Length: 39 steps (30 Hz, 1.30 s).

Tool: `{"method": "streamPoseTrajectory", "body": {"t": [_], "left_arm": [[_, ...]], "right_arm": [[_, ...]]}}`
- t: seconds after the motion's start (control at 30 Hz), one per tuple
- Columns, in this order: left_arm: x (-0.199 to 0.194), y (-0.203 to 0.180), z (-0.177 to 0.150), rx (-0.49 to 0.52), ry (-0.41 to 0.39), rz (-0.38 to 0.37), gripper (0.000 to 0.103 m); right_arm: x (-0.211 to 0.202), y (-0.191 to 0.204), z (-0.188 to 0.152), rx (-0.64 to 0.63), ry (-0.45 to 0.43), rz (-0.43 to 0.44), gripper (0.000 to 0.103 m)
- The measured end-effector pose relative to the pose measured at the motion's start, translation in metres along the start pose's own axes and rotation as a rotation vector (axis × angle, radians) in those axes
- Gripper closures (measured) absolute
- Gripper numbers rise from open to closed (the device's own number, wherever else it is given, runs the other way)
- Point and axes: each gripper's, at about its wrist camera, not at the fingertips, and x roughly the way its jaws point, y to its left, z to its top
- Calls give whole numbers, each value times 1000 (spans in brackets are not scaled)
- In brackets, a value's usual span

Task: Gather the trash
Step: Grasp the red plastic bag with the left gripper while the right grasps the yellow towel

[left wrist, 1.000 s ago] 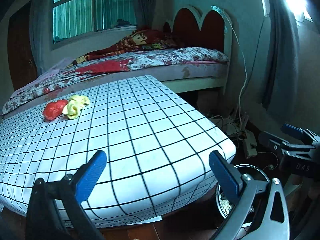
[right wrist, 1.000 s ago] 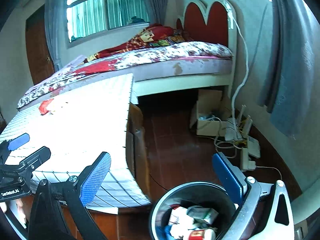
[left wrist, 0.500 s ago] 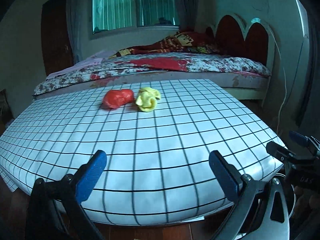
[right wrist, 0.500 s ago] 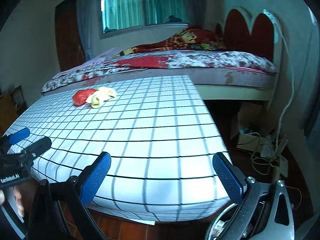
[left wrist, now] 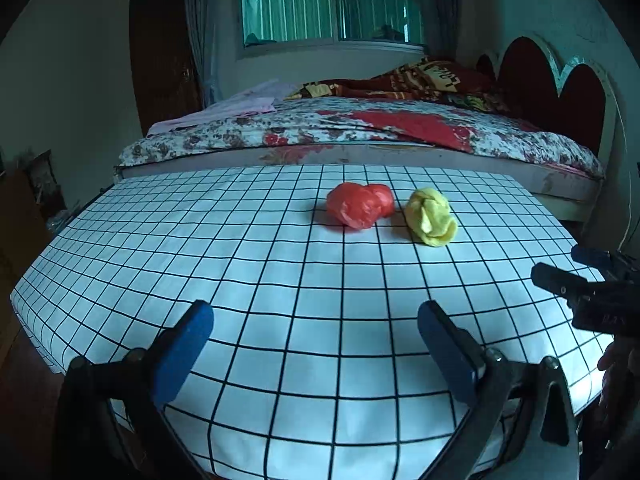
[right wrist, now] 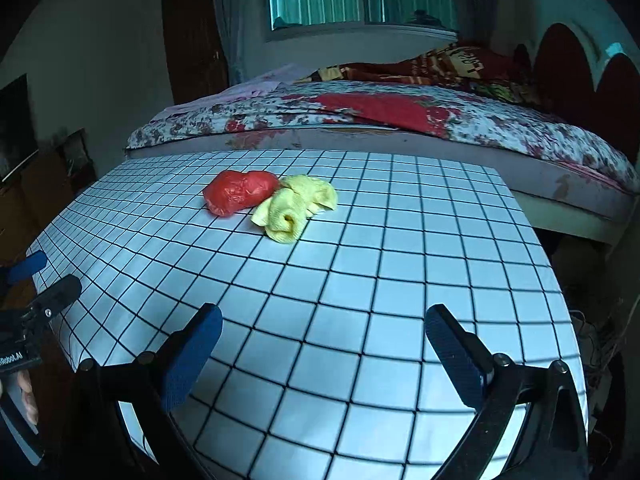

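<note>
White checked cloth (left wrist: 280, 280) fills the frame's middle, bed (left wrist: 360, 132) behind; left gripper (left wrist: 316, 344) and right gripper (right wrist: 324, 344) hold jaws apart.

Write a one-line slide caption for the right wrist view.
Open right hand-held gripper faces a red wad and yellow wad touching on the grid-cloth table.

Two crumpled pieces of trash lie on the tabletop (left wrist: 280, 320): one red wad (left wrist: 359, 204) and one yellow wad (left wrist: 431, 217). One bed (left wrist: 360, 128) stands beyond its far edge.
</note>
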Motion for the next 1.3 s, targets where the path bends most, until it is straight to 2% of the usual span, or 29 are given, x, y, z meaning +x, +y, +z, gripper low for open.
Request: {"method": "streamPoseTrajectory", "body": {"t": [0.13,0.23,0.33,0.4,0.47,0.73,0.93,0.97,1.0,1.07,1.17,1.3], "left_arm": [[40,10,12,-12,33,4,2],[66,12,24,-5,46,-13,6],[93,11,37,-10,59,-43,9],[109,7,45,-4,67,-75,12],[124,-1,52,5,74,-101,12],[182,-45,83,44,136,-184,15],[209,-56,96,44,196,-179,19],[213,-56,95,34,213,-188,25],[215,-56,94,25,228,-208,39],[211,-57,92,31,221,-226,50],[197,-61,85,45,203,-258,56],[170,-70,76,64,156,-261,58]], "right_arm": [[47,14,32,-26,24,16,2],[86,22,50,-47,63,27,15],[124,24,61,-66,110,35,23],[142,21,66,-75,147,32,35],[154,12,67,-74,166,32,58],[167,-39,86,-36,152,-8,63],[174,-50,94,-34,166,7,64],[175,-51,94,-31,169,10,65],[174,-52,93,-25,171,19,68],[167,-52,89,-30,158,32,78],[153,-51,81,-47,137,42,80],[130,-54,71,-47,107,46,80]]}}
